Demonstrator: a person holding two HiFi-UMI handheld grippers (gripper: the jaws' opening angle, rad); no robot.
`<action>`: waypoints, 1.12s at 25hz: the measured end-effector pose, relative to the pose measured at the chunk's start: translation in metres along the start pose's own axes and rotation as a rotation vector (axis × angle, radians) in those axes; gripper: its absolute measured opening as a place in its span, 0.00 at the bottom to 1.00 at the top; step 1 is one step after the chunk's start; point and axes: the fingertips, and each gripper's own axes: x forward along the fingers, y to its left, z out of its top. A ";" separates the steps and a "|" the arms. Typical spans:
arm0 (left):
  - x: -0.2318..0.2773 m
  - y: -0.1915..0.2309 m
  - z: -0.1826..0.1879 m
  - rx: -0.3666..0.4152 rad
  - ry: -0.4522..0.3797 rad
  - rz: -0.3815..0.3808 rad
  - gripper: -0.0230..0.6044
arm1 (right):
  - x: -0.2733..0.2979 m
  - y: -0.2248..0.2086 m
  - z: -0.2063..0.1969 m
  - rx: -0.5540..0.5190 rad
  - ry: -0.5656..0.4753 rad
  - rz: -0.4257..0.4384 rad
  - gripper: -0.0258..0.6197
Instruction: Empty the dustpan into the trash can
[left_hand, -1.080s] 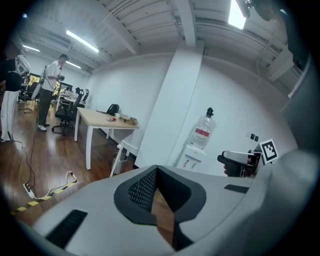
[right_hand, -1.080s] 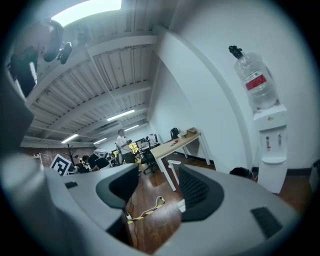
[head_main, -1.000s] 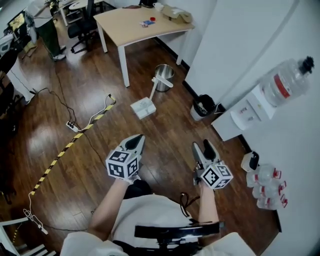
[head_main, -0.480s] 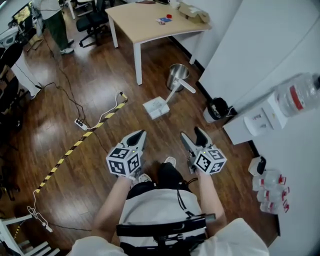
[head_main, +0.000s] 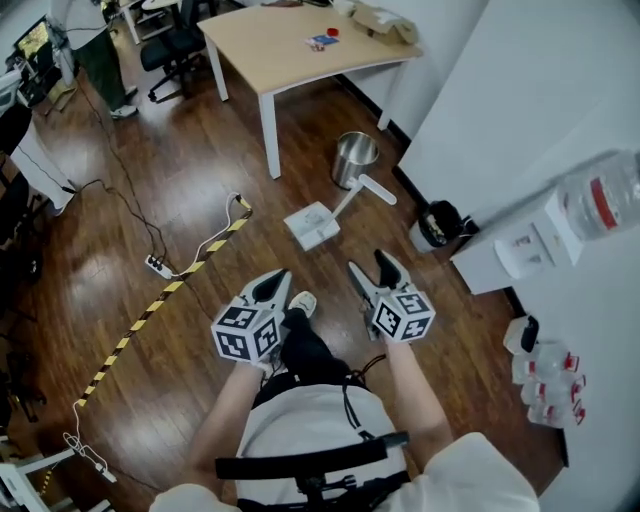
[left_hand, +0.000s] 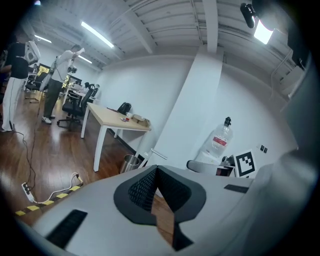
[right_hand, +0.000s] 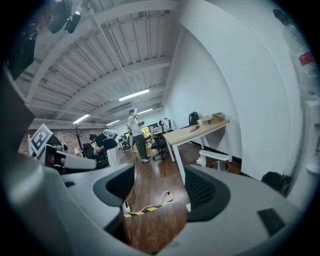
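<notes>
Bottle (head_main: 603, 196) with illegible red label on dispenser (head_main: 520, 250), well apart from dustpan (head_main: 312, 226)

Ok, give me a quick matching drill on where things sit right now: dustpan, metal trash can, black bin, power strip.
Things:
1. dustpan
2. metal trash can
3. black bin
4. power strip

Places:
A. against the white wall
B. beside the table
C. next to the striped floor strip
D. on open floor just ahead of the person's shoe

Pairs: 1-D, 2-B, 3-A, 4-C
</notes>
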 end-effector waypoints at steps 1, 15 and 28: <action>0.009 0.004 0.003 0.007 0.007 -0.005 0.02 | 0.013 -0.008 -0.001 -0.002 0.001 -0.014 0.56; 0.120 0.065 0.029 -0.021 0.107 -0.047 0.02 | 0.159 -0.125 -0.026 0.005 0.028 -0.251 0.55; 0.173 0.105 0.007 -0.065 0.202 -0.053 0.02 | 0.238 -0.199 -0.037 0.028 0.044 -0.393 0.57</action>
